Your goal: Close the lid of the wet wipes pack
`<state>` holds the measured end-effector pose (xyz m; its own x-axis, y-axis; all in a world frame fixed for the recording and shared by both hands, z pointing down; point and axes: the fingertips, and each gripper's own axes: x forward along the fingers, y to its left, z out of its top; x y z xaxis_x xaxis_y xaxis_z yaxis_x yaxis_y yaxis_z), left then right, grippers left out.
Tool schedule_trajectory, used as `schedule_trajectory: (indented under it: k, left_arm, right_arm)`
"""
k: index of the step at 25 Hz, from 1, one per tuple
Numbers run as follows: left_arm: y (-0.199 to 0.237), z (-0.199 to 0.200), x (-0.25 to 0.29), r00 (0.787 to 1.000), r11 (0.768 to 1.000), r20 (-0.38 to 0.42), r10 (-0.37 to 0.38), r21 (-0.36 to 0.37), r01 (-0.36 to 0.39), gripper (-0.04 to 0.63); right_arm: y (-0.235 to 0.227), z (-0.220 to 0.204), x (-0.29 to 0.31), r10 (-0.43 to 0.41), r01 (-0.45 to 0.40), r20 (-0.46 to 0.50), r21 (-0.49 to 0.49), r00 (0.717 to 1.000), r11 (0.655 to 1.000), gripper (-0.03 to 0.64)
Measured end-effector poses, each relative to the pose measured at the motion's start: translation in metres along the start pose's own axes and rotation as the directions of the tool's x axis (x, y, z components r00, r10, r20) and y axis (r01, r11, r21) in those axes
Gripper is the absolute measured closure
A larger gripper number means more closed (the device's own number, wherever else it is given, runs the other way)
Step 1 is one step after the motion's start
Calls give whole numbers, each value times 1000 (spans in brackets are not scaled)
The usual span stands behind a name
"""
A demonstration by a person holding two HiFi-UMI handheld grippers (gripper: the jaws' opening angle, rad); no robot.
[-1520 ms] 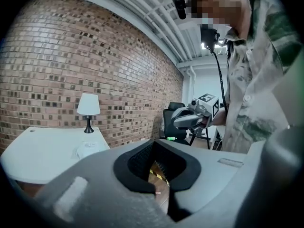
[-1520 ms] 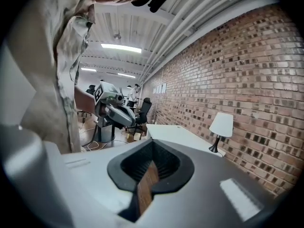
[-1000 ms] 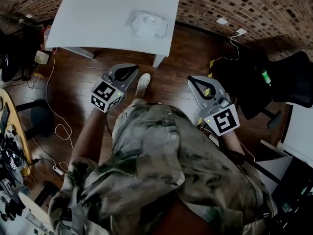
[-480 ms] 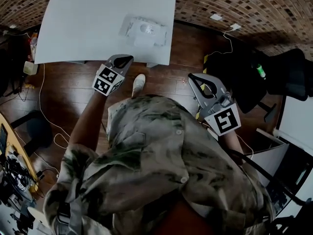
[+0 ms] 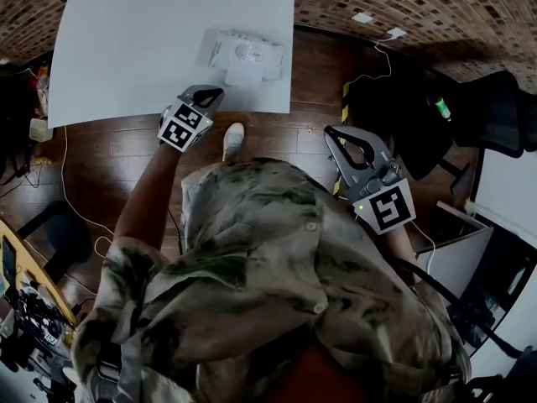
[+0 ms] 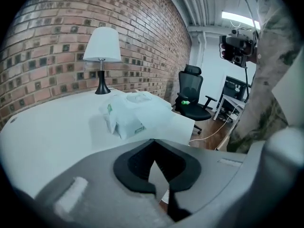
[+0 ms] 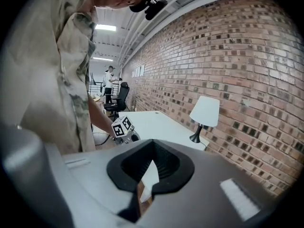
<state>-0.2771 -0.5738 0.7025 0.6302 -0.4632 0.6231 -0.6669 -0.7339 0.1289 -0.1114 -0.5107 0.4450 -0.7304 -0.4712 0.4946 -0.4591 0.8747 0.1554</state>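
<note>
Lying long-side along the table's near right edge, the wet wipes pack sits just beyond the left tongs, clenched and empty. The right tongs, likewise clenched on nothing, hang well apart over the floor. The lid seems open.

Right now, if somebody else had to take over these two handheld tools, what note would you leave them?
Left gripper: closed, empty, at the near edge of the white table, pointing at the wipes pack.
Right gripper: closed, empty, over the wooden floor, away from the table.
The pack lies untouched; its lid looks flipped open.
Done: nothing yet.
Left: reach the pack and press the lid shut.
</note>
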Motion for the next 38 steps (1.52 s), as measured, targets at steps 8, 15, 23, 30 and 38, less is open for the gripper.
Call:
schedule_trajectory:
  k: [8,15,23,30,38]
  left_arm:
    - [5,4,16,997,998,-34,-64,6,64,595]
    - [1,13,25,995,995,-14,-100,27,100,595]
    - [-7,47,4,989,992,89,-122,37,119,595]
    - [-9,83,2,981,989,137,-137,70,129,595]
    - [0,103,20,984,988,116,-134,89,124,595]
  right_arm:
    - [-3,3,7,-29,29,-1,18,1000,999,611]
    - [-10,-3,6,-62,63,-18,47,998,997,611]
    - [-14,0,13,-75,75,-8,60,997,995,611]
    - [-16,1,12,-92,92,1,58,996,994,611]
    - [-22,-1,3,-128,128,-3,89,992,988,611]
